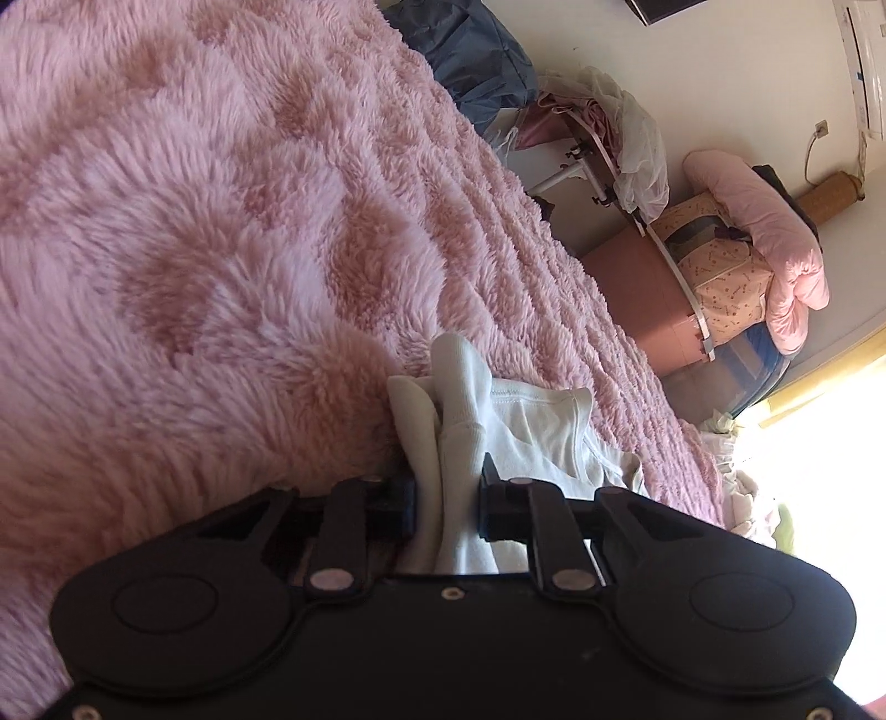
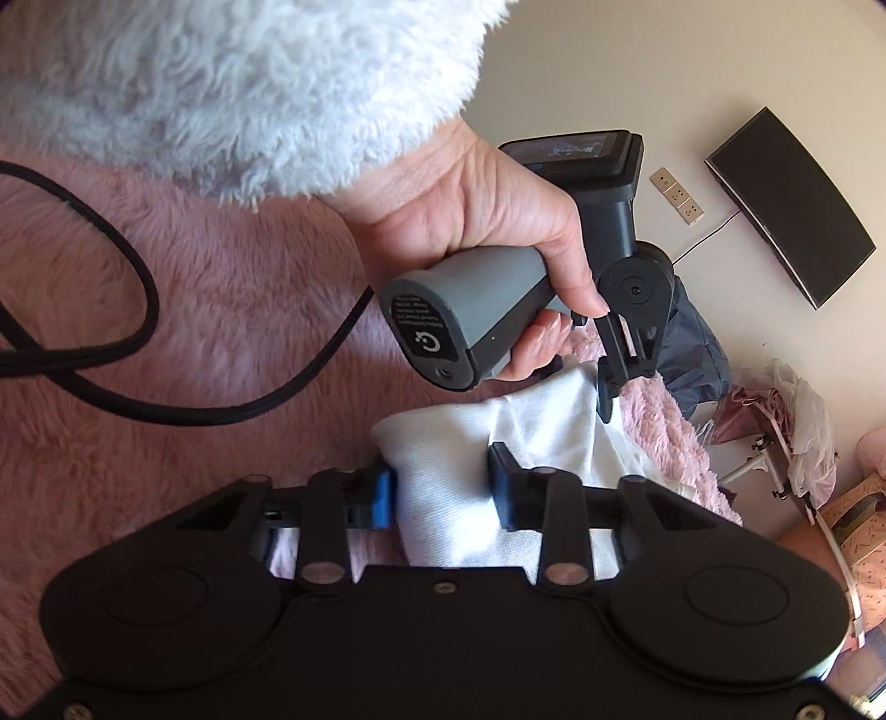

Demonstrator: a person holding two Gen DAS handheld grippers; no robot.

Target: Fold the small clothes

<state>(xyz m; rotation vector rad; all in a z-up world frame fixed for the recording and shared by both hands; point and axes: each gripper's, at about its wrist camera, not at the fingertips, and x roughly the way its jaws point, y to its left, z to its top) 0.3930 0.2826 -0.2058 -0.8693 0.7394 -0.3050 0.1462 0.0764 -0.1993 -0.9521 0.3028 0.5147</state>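
Note:
A small white garment [image 1: 531, 432] lies on the fluffy pink blanket [image 1: 221, 221]. My left gripper [image 1: 447, 487] is shut on a bunched fold of it, the cloth standing up between the jaws. In the right wrist view the same white garment [image 2: 531, 432] fills the space between the jaws of my right gripper [image 2: 442, 487], which is shut on a thick fold. The left gripper [image 2: 609, 387], held in a hand with a white fleece sleeve, shows beyond it, its fingers down on the cloth's far edge.
A black cable [image 2: 166, 387] loops over the blanket at left. Beyond the bed edge are a blue bag [image 1: 476, 50], a rack with plastic-covered clothes [image 1: 614, 144], a pink box [image 1: 648, 288] and piled bedding [image 1: 764, 249]. A wall screen [image 2: 792, 205] hangs far right.

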